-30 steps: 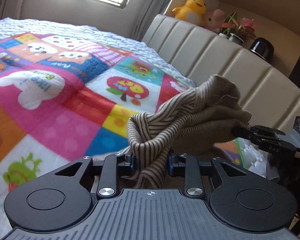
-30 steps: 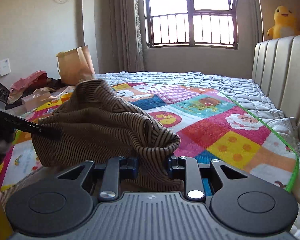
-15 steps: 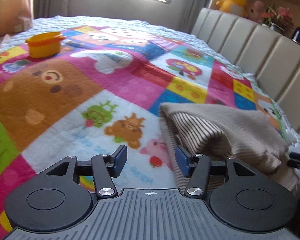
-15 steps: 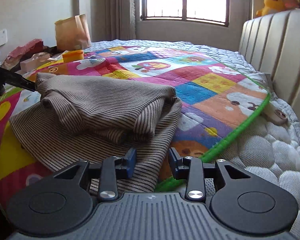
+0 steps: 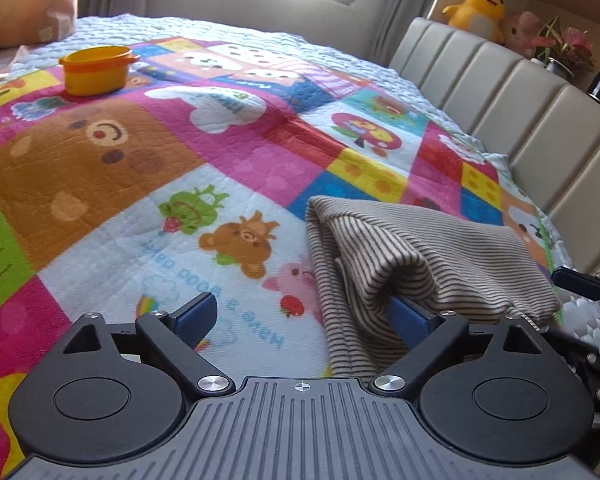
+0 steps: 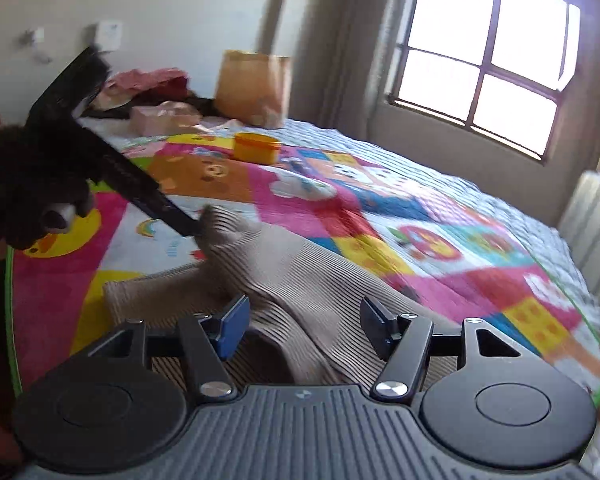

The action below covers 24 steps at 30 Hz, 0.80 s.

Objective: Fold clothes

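Both tools stand wide open from where I sit. My left tool has its blue pads spread far apart and grips nothing, though its right pad is tucked under a fold of the garment. My right tool is just as widely spread and closes on nothing, with cloth lying beneath and ahead of it.

Ahead of both tools spreads the bed with its bright cartoon-patchwork play mat, the largest thing I see. To the right of the left tool runs the beige padded headboard.

On the mat, just ahead and to the right of the left tool, lies the tan and brown striped knit garment, folded over on itself in a loose bundle. In the right wrist view the same garment lies under and ahead of the tool, and the tip of the left tool touches its far corner.

Far ahead to the left of the left tool stands a brown paper bag, and nearer, a small yellow-orange round plastic tub sits on the mat. A yellow plush duck sits above the headboard.
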Each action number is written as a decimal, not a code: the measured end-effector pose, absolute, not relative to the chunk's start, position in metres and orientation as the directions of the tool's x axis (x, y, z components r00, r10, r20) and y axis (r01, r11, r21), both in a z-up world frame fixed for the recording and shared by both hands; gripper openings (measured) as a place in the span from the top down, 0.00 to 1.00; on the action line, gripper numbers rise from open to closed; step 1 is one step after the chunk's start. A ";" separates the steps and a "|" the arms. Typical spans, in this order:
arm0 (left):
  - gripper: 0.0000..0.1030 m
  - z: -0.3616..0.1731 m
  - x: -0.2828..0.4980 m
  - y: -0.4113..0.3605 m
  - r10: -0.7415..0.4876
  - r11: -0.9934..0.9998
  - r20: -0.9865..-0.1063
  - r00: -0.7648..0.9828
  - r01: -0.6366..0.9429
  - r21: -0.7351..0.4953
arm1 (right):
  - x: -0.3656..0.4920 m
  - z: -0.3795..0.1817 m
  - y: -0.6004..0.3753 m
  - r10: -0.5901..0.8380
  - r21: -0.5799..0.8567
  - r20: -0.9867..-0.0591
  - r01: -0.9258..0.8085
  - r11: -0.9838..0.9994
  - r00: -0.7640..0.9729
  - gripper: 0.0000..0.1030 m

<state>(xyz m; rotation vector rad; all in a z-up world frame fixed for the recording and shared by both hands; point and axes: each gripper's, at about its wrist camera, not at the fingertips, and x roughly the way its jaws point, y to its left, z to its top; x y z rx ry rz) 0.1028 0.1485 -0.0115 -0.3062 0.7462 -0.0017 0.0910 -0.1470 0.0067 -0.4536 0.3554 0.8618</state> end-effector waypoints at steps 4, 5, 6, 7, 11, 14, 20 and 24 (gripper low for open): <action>0.04 -0.013 0.093 0.164 -0.115 0.935 -0.642 0.758 -0.136 -0.328 | 0.083 -0.023 -0.065 0.601 -0.454 -0.529 -0.798 0.395 0.599 0.39; 0.04 -0.013 0.089 0.166 -0.123 0.932 -0.634 0.763 -0.130 -0.337 | 0.086 -0.031 -0.057 0.586 -0.497 -0.528 -0.783 0.373 0.614 0.40; 0.03 -0.013 0.086 0.169 -0.131 0.930 -0.627 0.768 -0.124 -0.346 | 0.090 -0.039 -0.049 0.571 -0.539 -0.526 -0.767 0.350 0.630 0.47; 0.02 -0.013 0.083 0.172 -0.138 0.928 -0.619 0.773 -0.118 -0.354 | 0.093 -0.047 -0.041 0.556 -0.578 -0.523 -0.748 0.325 0.646 0.52; 0.00 -0.018 0.078 0.180 -0.157 0.928 -0.611 0.776 -0.096 -0.360 | 0.135 -0.010 -0.067 0.587 -0.341 -0.505 -0.771 0.539 0.633 0.71; 0.00 -0.028 0.082 0.187 -0.164 0.916 -0.618 0.769 -0.113 -0.384 | 0.165 0.025 -0.107 0.616 -0.069 -0.447 -0.711 0.700 0.649 0.72; 0.00 -0.038 0.082 0.186 -0.205 0.893 -0.618 0.759 -0.114 -0.436 | 0.179 0.029 -0.131 0.780 0.277 -0.409 -0.750 0.601 0.474 0.65; 0.00 -0.036 0.082 0.183 -0.235 0.880 -0.611 0.756 -0.101 -0.463 | 0.161 0.026 -0.127 0.771 0.220 -0.412 -0.768 0.602 0.486 0.64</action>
